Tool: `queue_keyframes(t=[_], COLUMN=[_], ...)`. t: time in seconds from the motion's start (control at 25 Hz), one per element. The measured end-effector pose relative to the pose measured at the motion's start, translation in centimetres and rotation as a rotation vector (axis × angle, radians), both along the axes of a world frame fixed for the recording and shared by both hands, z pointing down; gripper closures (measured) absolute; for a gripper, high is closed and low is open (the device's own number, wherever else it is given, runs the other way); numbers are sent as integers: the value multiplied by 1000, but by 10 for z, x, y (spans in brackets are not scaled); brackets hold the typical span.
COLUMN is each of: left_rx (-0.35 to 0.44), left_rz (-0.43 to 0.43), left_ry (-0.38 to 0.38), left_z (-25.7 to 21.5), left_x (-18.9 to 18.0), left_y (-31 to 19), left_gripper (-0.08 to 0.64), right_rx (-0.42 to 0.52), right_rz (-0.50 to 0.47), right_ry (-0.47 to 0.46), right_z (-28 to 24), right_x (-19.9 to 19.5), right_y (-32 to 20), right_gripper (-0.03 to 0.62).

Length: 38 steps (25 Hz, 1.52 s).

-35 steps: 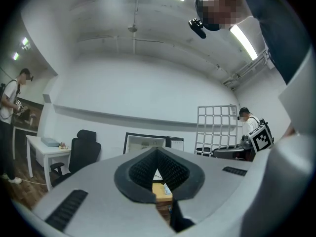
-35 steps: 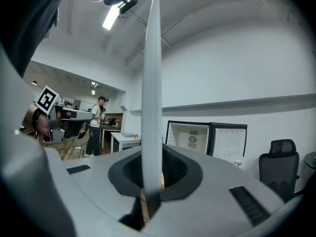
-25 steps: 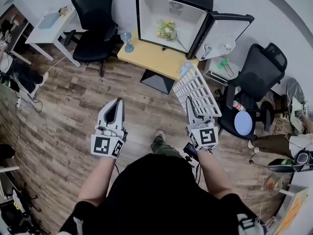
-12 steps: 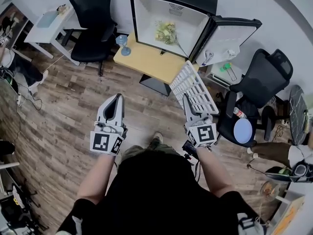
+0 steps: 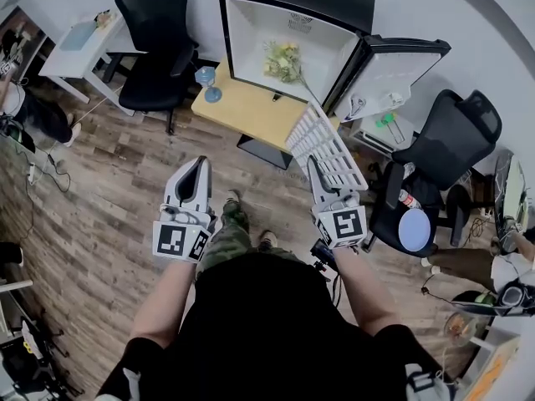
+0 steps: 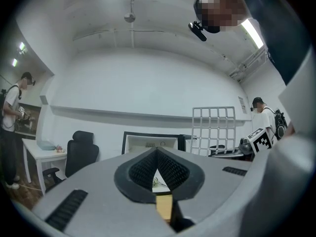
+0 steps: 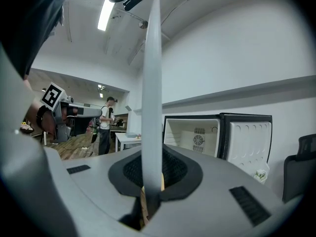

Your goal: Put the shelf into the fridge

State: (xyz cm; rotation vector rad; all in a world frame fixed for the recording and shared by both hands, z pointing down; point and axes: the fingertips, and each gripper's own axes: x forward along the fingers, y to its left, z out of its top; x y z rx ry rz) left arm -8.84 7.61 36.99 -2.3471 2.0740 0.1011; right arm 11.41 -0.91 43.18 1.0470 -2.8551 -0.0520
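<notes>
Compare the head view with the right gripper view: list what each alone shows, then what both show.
Head view only: the shelf as an open white grid, and the wooden table that the fridge stands on. Right gripper view only: the right gripper shut on the shelf's edge, a ceiling light, a standing person. Both: the shelf, the open fridge, the left gripper.

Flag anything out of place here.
The white wire shelf is out of the fridge, held on edge in the right gripper rather than lying flat. The fridge door stands open, with some greens inside. Nothing looks spilled or damaged.
</notes>
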Motion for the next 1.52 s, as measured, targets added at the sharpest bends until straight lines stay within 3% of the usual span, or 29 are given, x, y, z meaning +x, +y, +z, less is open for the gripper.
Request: queue_keyframes(t=[0.48,1.52], left_rx=[25,-34], left_rz=[85,171], left_ry=[23,27], left_z=[-2,13], left_x=[-17,-39], left_y=[-71,-161], left_gripper=[541,541], right_rx=[12,-18], right_rz=[31,85], right_ry=[41,39], right_z=[7,17], right_x=[-21,-58], right_y=[-37,-117], right_gripper=[548,549])
